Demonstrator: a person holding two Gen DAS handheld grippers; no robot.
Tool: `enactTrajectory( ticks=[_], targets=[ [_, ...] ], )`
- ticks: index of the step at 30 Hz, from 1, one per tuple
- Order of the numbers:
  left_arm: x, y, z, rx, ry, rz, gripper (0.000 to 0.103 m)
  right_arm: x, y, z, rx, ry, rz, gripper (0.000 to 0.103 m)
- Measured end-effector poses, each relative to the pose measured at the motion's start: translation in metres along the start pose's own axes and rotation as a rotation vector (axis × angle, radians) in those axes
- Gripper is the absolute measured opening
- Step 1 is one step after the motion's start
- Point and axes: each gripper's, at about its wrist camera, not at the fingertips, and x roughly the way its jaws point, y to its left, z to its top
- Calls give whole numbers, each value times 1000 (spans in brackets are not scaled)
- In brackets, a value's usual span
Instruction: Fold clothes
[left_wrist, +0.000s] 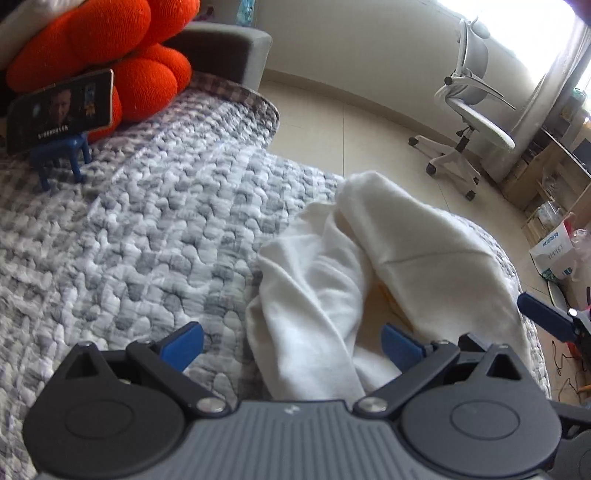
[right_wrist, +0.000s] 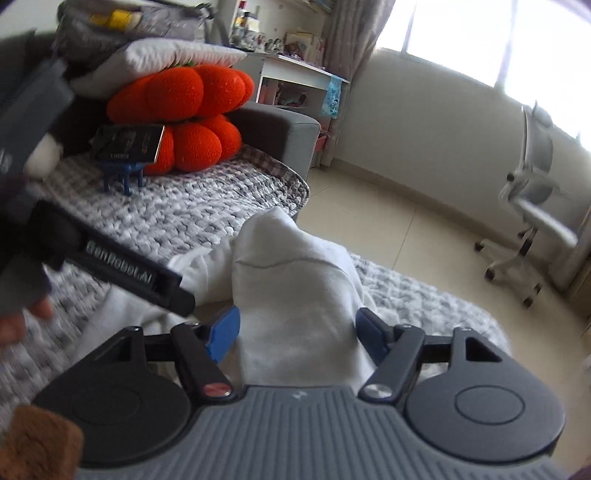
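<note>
Quilted grey-and-white bedding (left_wrist: 140, 229), puffy and pebbled in a checked weave, covers the bed on which everything lies; pale floor tiles run beyond its edge.

At the left gripper (left_wrist: 291, 345) the two blue pads stand wide apart, pressing on nothing. A crumpled white garment (left_wrist: 369, 266) of soft, fleecy cloth lies on the quilt between and just ahead of them: a thick fold runs up from the gripper's body through the gap, nearer the right-hand pad, and the cloth rises beyond into a rounded hump with a stitched seam across it. Bare quilt shows beside the left-hand pad.

The right gripper (right_wrist: 295, 334) also has its blue pads apart. The same garment (right_wrist: 291, 291) stands up between them as a blunt, seamed peak; the cloth lies close beside both pads, but neither visibly squeezes it. From this camera the other gripper's black finger, lettered in white, reaches in from the left and ends over the garment's left folds, with a fingertip of the person's hand (right_wrist: 37, 308) blurred at the frame edge.

Beyond the garment, towards the head of the bed, a phone (left_wrist: 61, 110) with a lit screen leans on a small blue stand (left_wrist: 61, 155), touching a plump orange knitted cushion (left_wrist: 110, 48) of rounded lobes. Behind the cushion is a grey upholstered armrest (left_wrist: 225, 48). Well apart from the garment, out on the tiles near the bright window, stands a white office chair (left_wrist: 469, 110) on castors.
</note>
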Motion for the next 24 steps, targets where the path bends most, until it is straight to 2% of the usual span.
enactTrajectory(
  ticks=[2,4,6,7,8,10,12,16,19,22,23,24],
  targets=[
    [-11,0,-1,19,-42,14,103,-6,1,2,0,2,-44,53],
    [-10,4,-2,17,-23,29,102,-5,-2,1,31,39,-7,48],
    [-6,8,-3,10,4,24,102,-1,1,-1,19,76,3,35],
    [-6,9,-5,10,-1,7,102,4,5,-1,-17,89,-46,16],
    [-4,8,-7,15,1,11,102,7,7,-1,-30,99,-92,4],
    [5,5,-10,40,27,32,102,12,-1,-4,5,129,-110,0],
    [13,5,-11,46,47,31,102,13,-7,-7,29,147,-108,0],
    [24,12,-5,13,52,-6,102,-2,-28,-2,130,38,-180,0],
    [35,16,-2,-4,73,-2,102,-7,-42,4,164,5,-215,0],
    [37,22,-1,-63,87,-20,102,-6,-43,13,166,7,-107,0],
    [34,22,-2,-72,82,-23,102,-3,-41,17,167,18,-59,5],
    [32,20,-2,-66,78,-17,102,-4,-42,19,178,23,-27,14]
  ],
)
